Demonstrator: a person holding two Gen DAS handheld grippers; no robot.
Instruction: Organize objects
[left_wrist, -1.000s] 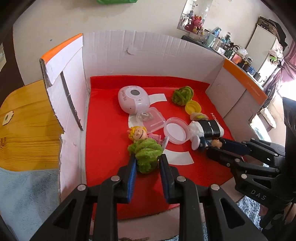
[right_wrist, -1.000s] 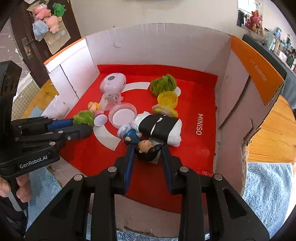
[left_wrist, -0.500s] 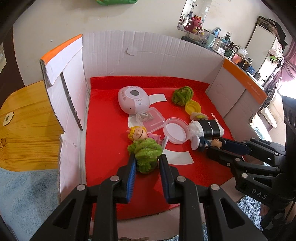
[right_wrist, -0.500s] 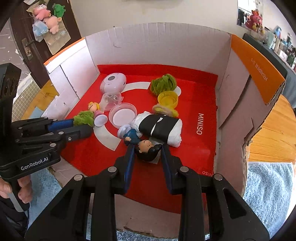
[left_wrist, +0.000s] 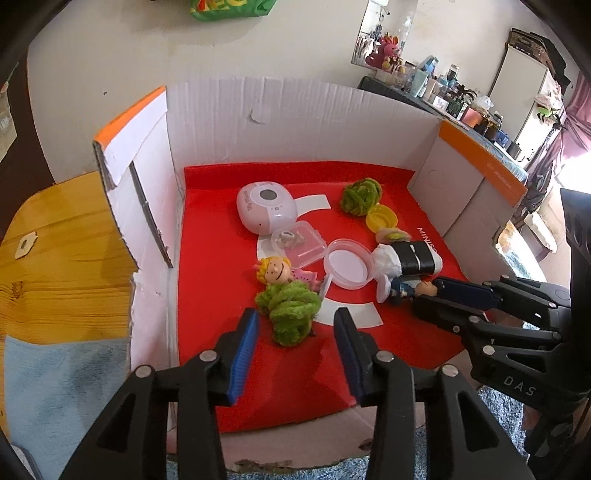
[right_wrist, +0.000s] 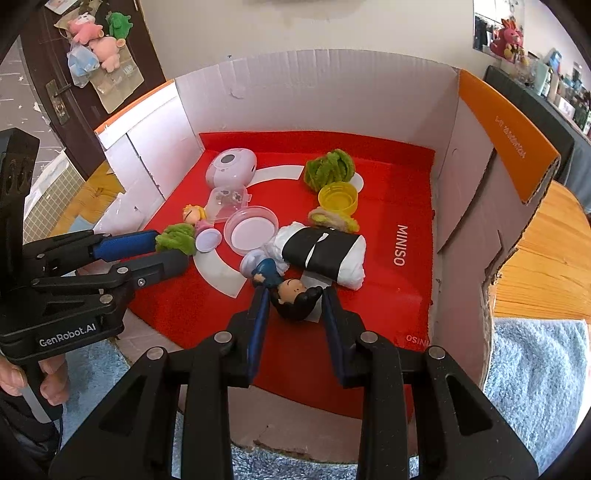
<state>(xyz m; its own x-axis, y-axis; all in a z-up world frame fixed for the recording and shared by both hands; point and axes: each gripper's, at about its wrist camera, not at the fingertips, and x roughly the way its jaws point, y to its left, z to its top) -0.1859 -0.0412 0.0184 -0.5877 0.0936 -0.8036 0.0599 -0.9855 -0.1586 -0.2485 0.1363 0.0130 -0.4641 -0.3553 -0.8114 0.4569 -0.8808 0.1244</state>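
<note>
The left gripper (left_wrist: 295, 321), at the lower centre of the left wrist view, is opening: its blue pads stand apart with a gap on each side of the green yarn bundle (left_wrist: 290, 310) lying between them on the red floor of the box, and neither pad presses on it. In the right wrist view the same gripper (right_wrist: 170, 247) comes in from the left edge, a hand (right_wrist: 22, 384) at the lower left gripping its handle.

The right gripper (right_wrist: 293, 301), lower centre of its own view, is clamped on the dark-haired head of a small figurine in blue (right_wrist: 286, 290), which lies on the red floor with its round white base toward the middle. In the left wrist view that gripper (left_wrist: 430, 295) reaches in from the right edge.

Everything sits in one white cardboard box (left_wrist: 295, 114) with orange flap edges. Counted in the left wrist view: two green yarn bundles, the second (left_wrist: 361, 195) at upper centre right; two figurines, the other a blond one in pink (left_wrist: 275, 271) touching the near bundle; one pale pink rounded device (left_wrist: 266, 211); one clear square container (left_wrist: 298, 245); one round clear lid (left_wrist: 348, 266); one yellow cap (left_wrist: 381, 218); one white bundle wrapped in black (left_wrist: 410, 258); and one small pale and green piece (left_wrist: 391, 234) between cap and bundle.
</note>
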